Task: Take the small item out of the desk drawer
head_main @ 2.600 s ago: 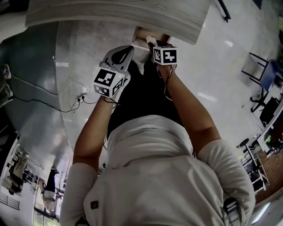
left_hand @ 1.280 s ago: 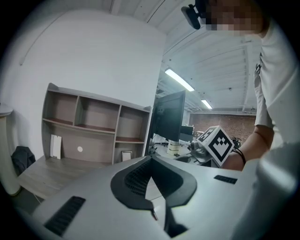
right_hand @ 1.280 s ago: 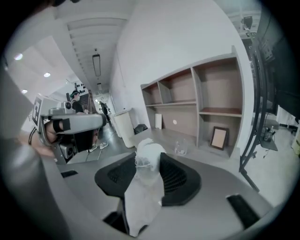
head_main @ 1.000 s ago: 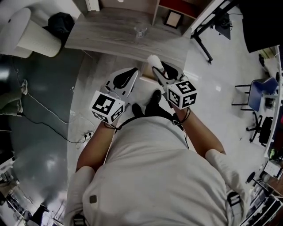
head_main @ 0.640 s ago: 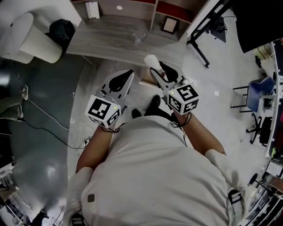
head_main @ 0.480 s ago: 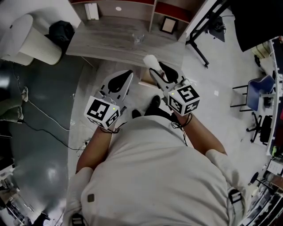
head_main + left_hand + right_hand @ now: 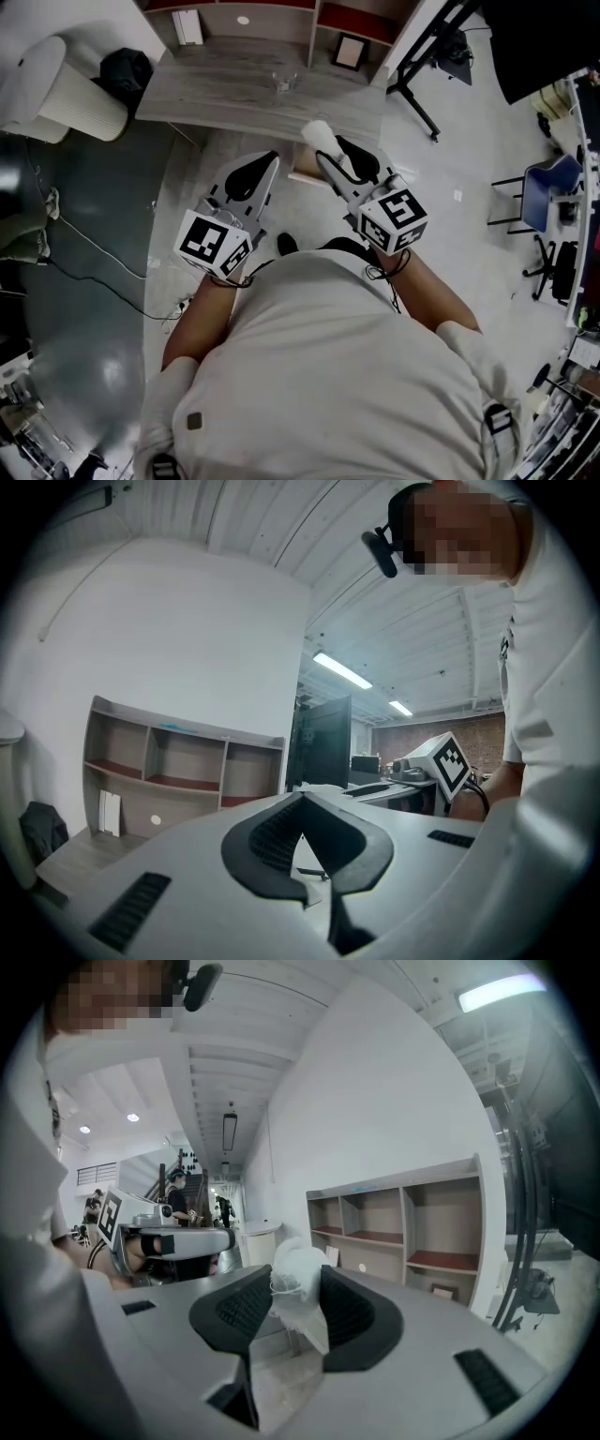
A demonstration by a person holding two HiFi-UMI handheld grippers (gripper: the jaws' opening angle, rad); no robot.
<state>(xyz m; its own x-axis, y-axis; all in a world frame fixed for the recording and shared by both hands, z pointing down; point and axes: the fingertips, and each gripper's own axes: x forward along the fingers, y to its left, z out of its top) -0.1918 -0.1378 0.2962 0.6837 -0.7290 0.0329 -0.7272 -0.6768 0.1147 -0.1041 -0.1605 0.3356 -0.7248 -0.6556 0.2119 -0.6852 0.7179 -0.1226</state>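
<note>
The small item is a crumpled white wad. My right gripper is shut on it, just in front of the grey wooden desk. In the right gripper view the wad sits squeezed between the black pads and bulges above them. My left gripper hangs beside it to the left, shut with nothing in it. In the left gripper view its fingertips meet. A pale strip of the drawer shows under the desk edge between the two grippers.
A drinking glass stands on the desk. Behind it is a shelf unit with a small picture frame. A white seat with a black bag is at the left. Cables lie on the floor; a blue chair is at the right.
The person has risen from a crouch at the drawer to standing. Both grippers have come up and back from the desk, the right one still carrying the white wad.
</note>
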